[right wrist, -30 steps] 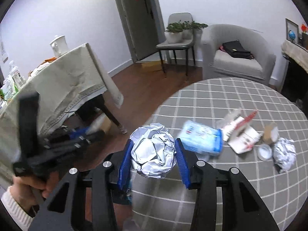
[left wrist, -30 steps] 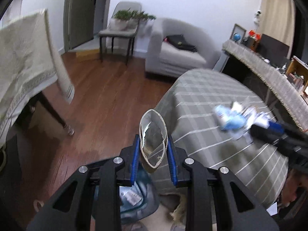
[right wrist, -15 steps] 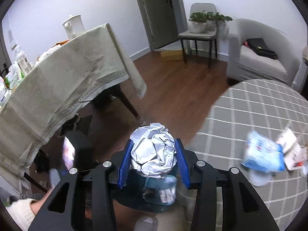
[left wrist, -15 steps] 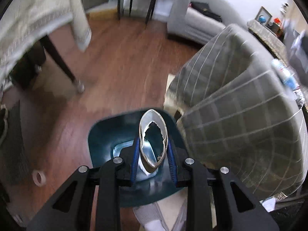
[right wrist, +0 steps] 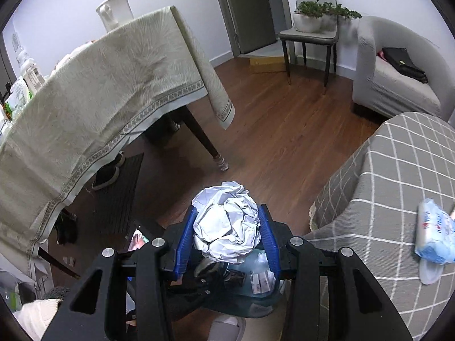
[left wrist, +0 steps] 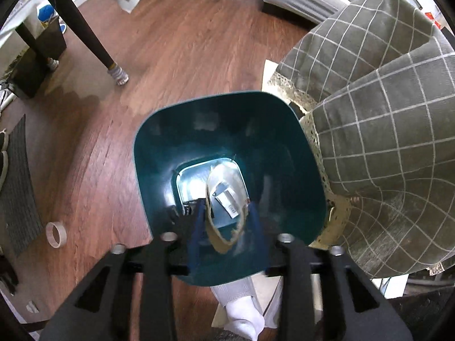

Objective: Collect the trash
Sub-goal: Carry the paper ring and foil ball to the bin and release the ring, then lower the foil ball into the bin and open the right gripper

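Note:
My left gripper (left wrist: 226, 218) points down into a teal trash bin (left wrist: 176, 130) on the floor. A squashed paper cup (left wrist: 226, 199) sits between its blurred blue pads, which stand wider apart than before; whether they still grip it is unclear. A scrap of paper (left wrist: 227, 200) lies at the bin's bottom. My right gripper (right wrist: 227, 227) is shut on a crumpled foil ball (right wrist: 227, 221), held just above the same bin (right wrist: 256, 289). A blue-and-white packet (right wrist: 435, 236) lies on the grey checked table (right wrist: 384, 199).
The grey checked tablecloth (left wrist: 384, 113) hangs right beside the bin. A second table with a beige cloth (right wrist: 99, 93) and dark legs (left wrist: 85, 37) stands to the left. A tape roll (left wrist: 57, 234) lies on the wood floor. An armchair (right wrist: 398, 79) and chair (right wrist: 310, 31) stand further off.
Both grippers swung from the table to over the bin. The left gripper dropped lower into the bin mouth and its pads have spread apart around the cup. The right still holds the foil ball.

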Demonstrator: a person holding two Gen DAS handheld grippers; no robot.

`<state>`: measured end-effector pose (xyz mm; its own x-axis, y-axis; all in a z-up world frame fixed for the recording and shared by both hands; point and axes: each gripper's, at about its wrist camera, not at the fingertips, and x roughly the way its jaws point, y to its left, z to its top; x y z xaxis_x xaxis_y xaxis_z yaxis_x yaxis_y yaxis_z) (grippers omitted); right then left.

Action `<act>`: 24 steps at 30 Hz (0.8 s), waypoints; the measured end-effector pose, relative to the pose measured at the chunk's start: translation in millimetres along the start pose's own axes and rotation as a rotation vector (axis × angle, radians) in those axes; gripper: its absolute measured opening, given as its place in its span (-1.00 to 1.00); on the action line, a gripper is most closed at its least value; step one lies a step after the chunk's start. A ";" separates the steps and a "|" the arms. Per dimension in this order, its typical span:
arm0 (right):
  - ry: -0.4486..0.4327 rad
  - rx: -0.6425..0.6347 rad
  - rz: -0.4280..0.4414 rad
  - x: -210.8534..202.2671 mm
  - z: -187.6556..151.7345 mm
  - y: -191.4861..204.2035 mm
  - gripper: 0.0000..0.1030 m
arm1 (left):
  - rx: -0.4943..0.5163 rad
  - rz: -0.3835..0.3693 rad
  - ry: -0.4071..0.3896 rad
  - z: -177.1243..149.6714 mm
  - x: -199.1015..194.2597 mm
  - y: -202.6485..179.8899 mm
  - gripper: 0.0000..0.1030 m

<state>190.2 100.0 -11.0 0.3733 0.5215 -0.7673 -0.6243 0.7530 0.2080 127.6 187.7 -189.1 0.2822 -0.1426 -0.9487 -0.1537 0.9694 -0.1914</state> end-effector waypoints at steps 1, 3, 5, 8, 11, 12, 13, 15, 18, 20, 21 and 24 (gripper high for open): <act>0.006 0.000 -0.001 1.9 -0.5 0.1 -0.13 | -0.002 -0.001 -0.003 2.0 -0.9 -0.2 -0.02; 0.019 -0.002 -0.005 7.1 -1.3 0.6 -0.13 | 0.002 -0.010 -0.014 1.1 -1.8 0.7 0.12; 0.029 -0.002 -0.008 11.2 -2.0 1.3 -0.13 | 0.003 -0.019 -0.032 2.0 -8.0 1.1 0.18; 0.035 -0.004 -0.006 13.7 -2.7 2.3 -0.13 | -0.002 -0.024 -0.068 2.2 -19.9 4.4 0.21; 0.044 -0.007 -0.005 17.2 -3.1 3.6 -0.13 | 0.002 -0.005 -0.123 4.1 -37.8 9.0 0.21; 0.048 -0.009 -0.006 18.8 -3.6 4.4 -0.14 | 0.006 0.005 -0.143 4.0 -43.5 10.5 0.21; 0.054 -0.011 -0.007 20.8 -4.4 5.2 -0.14 | 0.006 0.014 -0.159 3.4 -48.8 12.4 0.21; 0.066 -0.014 -0.010 25.6 -5.6 6.5 -0.13 | -0.009 0.031 -0.192 3.6 -59.8 18.9 0.21; 0.090 -0.028 -0.019 34.8 -9.1 9.7 -0.13 | -0.027 0.042 -0.238 5.3 -76.8 29.6 0.15; 0.112 -0.042 -0.031 42.2 -13.4 11.3 -0.14 | -0.048 0.041 -0.273 6.7 -89.9 36.5 0.12; 0.123 -0.046 -0.035 46.1 -15.4 11.8 -0.14 | -0.062 0.035 -0.288 7.3 -95.7 39.9 0.10; 0.163 -0.069 -0.043 58.6 -25.0 13.7 -0.14 | -0.092 0.029 -0.339 7.4 -114.6 47.0 -0.02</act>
<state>186.4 130.8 -68.3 0.2881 0.4137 -0.8637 -0.6579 0.7409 0.1354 95.0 251.1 -87.5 0.5724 -0.0259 -0.8195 -0.2469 0.9477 -0.2024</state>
